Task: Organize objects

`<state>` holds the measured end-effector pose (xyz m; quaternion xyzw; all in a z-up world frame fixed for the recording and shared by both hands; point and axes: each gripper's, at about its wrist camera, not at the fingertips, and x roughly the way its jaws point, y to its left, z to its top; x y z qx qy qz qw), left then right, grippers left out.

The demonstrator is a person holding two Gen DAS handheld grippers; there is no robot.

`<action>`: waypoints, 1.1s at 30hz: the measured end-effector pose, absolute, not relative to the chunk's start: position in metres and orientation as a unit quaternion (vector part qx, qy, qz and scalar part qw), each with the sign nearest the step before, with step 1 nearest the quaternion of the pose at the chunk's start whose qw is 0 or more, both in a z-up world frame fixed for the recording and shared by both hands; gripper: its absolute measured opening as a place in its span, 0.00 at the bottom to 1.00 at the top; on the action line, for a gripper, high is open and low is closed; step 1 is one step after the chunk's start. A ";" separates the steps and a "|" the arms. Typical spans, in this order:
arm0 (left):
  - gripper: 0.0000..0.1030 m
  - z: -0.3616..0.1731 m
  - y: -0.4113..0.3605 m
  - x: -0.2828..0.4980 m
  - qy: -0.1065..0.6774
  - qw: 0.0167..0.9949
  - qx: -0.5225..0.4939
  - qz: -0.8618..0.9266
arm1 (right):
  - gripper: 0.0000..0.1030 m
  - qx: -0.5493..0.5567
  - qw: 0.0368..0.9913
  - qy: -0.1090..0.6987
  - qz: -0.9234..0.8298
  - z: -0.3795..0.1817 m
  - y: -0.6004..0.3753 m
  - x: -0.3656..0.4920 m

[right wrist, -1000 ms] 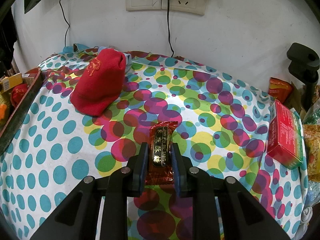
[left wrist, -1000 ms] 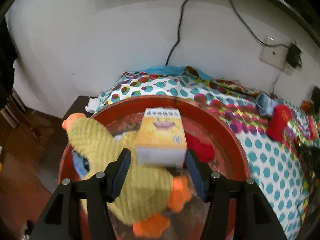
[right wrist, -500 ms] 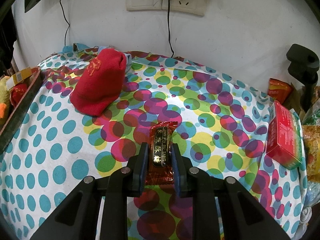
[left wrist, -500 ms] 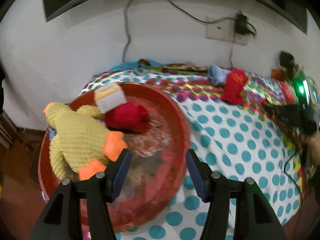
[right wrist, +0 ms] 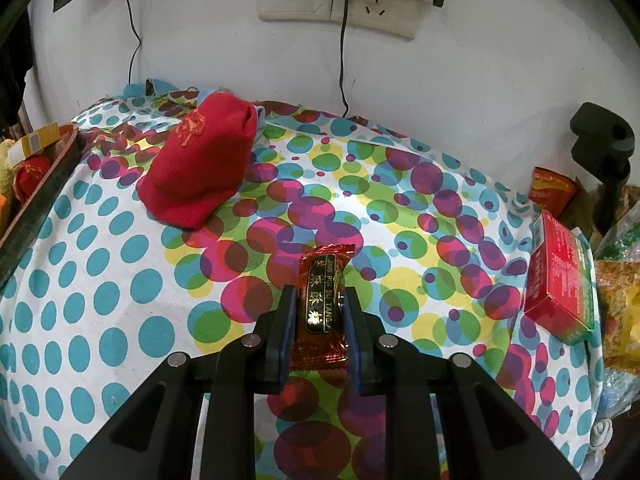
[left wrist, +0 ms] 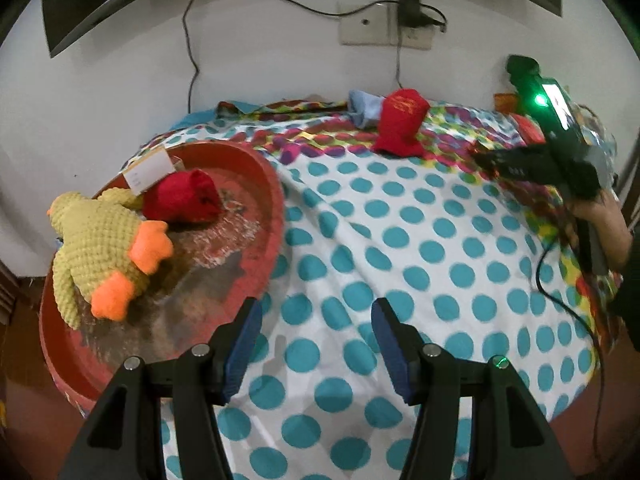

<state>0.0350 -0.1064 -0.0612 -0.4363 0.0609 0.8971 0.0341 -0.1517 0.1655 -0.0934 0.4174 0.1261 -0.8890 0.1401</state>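
Blue pads of the right gripper are clamped on a red candy packet above the spotted tablecloth. Left gripper hangs with jaws apart and empty, beside the red basin at the cloth's left edge.

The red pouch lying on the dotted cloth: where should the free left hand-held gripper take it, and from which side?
Probably across the narrow gathered top of the red pouch, coming from above. It slumps with its wide base toward the camera, likely too broad and soft to span. The left hand-held gripper is open and empty.
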 end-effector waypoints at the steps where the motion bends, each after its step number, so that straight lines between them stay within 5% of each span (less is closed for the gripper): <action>1: 0.57 -0.062 -0.105 0.038 0.064 0.034 -0.436 0.897 | 0.20 0.417 0.140 0.127 -0.889 -0.093 0.165 -0.151; 33: 0.57 -0.042 -0.161 0.084 -0.005 0.027 -0.407 0.913 | 0.21 0.405 0.160 0.127 -0.891 -0.050 0.117 -0.120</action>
